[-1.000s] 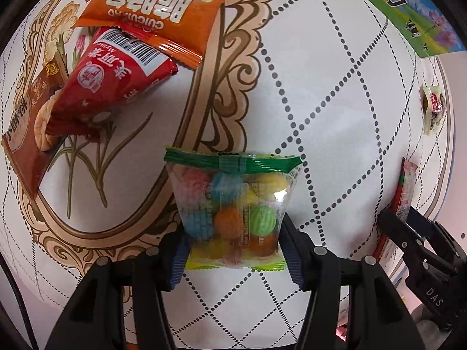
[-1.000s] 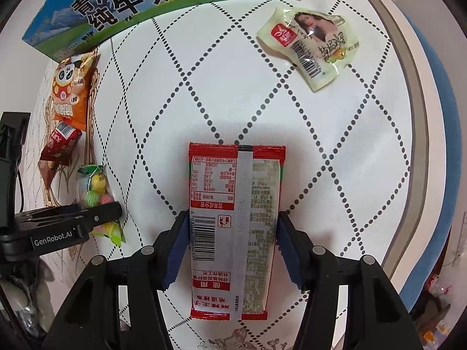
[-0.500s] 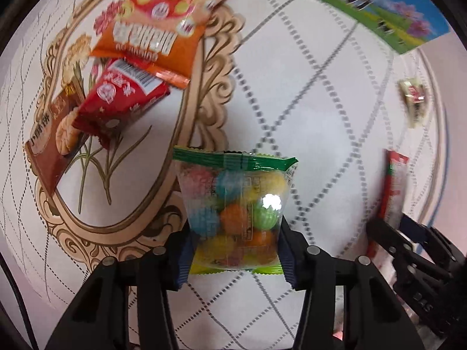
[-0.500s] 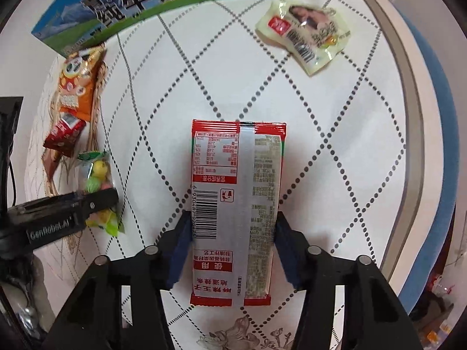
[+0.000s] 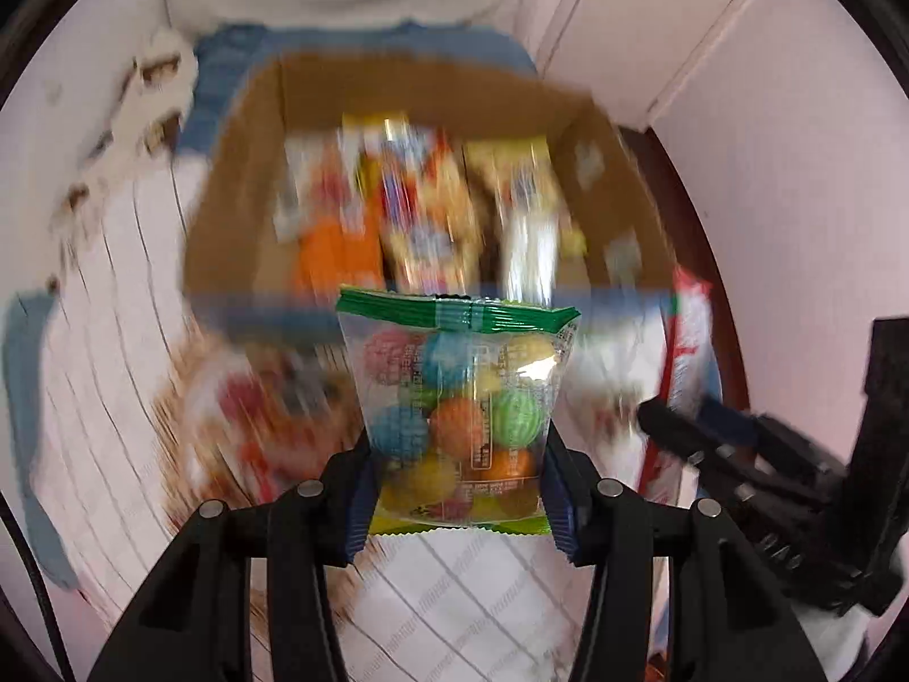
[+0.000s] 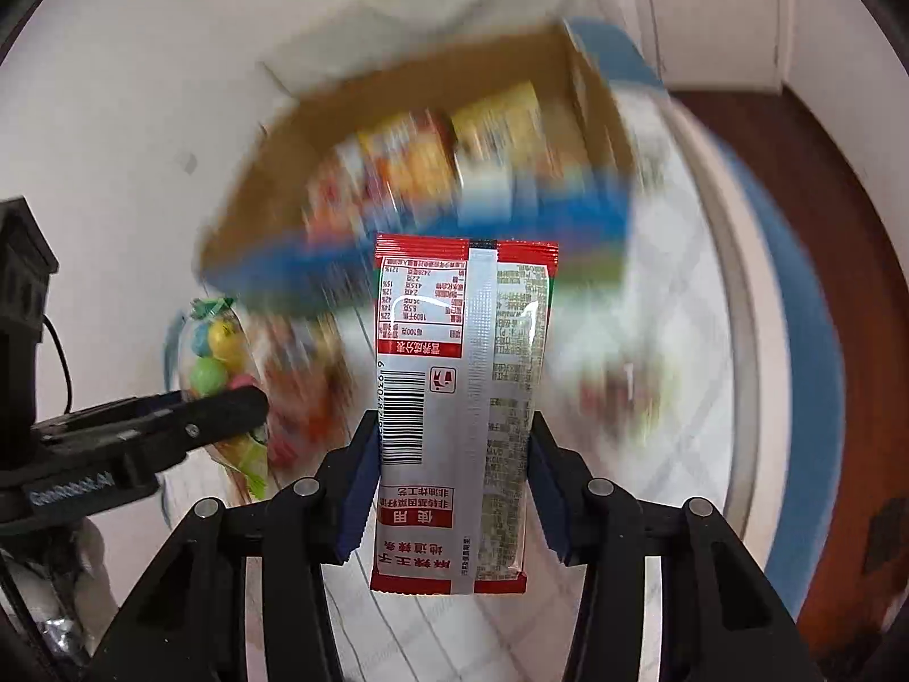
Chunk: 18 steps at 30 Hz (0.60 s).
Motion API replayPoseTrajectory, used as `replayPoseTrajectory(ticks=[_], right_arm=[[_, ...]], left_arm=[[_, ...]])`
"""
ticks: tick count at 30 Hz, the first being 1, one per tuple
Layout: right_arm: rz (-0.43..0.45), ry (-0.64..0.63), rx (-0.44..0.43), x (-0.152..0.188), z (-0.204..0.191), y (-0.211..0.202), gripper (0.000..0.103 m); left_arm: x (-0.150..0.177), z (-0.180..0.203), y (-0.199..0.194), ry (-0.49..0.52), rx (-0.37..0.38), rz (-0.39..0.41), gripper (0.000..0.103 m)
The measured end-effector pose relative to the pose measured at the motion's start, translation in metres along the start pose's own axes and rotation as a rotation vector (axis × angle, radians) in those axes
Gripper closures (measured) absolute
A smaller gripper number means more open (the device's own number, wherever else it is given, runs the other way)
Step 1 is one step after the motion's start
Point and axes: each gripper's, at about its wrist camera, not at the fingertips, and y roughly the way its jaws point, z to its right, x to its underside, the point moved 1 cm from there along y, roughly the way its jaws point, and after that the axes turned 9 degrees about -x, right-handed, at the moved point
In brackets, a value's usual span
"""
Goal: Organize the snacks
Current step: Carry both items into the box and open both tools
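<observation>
My left gripper (image 5: 457, 489) is shut on a clear candy bag (image 5: 457, 392) with a green top, full of colourful balls, held up above the table. My right gripper (image 6: 454, 483) is shut on a red and silver snack packet (image 6: 460, 398), also lifted. Ahead of both stands an open cardboard box (image 5: 238, 182) with several snack packets (image 5: 420, 210) inside; it also shows in the right wrist view (image 6: 272, 170). Each gripper shows in the other's view: the right one (image 5: 738, 454), the left one (image 6: 159, 426). The background is motion-blurred.
The table (image 5: 466, 597) with the white dotted-diamond cloth lies below. Blurred red and orange snack packets (image 5: 255, 415) lie on it at the left. A pale wall and cupboard doors (image 5: 710, 28) stand behind the box. Dark wooden floor (image 6: 824, 227) shows at right.
Both grippers have lifted their packets off the table and tilted up to face the cardboard box. The view now looks forward instead of down at the cloth.
</observation>
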Motion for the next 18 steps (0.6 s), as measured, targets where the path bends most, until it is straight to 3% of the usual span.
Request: replayPoseTrajectory(ticks=[3,7,15,17,18], right_arm=[[0.048,-0.043,0.039,-0.057,-0.004,-0.005,0.052],[0.032,-0.048,0.091,-0.120,0.005,0.023,0.052],[-0.060,0.033,0.164,-0.192,0.051,0.091,0.049],[-0.082,0.042,0.178,-0.202,0.062,0.103,0.022],[-0.086,0.046,0.183,-0.205,0.065,0.106,0.015]], left_arm=[[-0.050,-0.013,-0.003,0.006,-0.060,0.027,0.056],[-0.103,-0.036,0.025,0.012,-0.130,-0.010,0.056],[-0.138,-0.085,0.092,-0.017,-0.256,-0.137,0.056],[-0.142,-0.094,0.105,-0.035,-0.261,-0.161,0.056],[-0.143,-0.098,0.110,-0.045,-0.257,-0.174,0.056]])
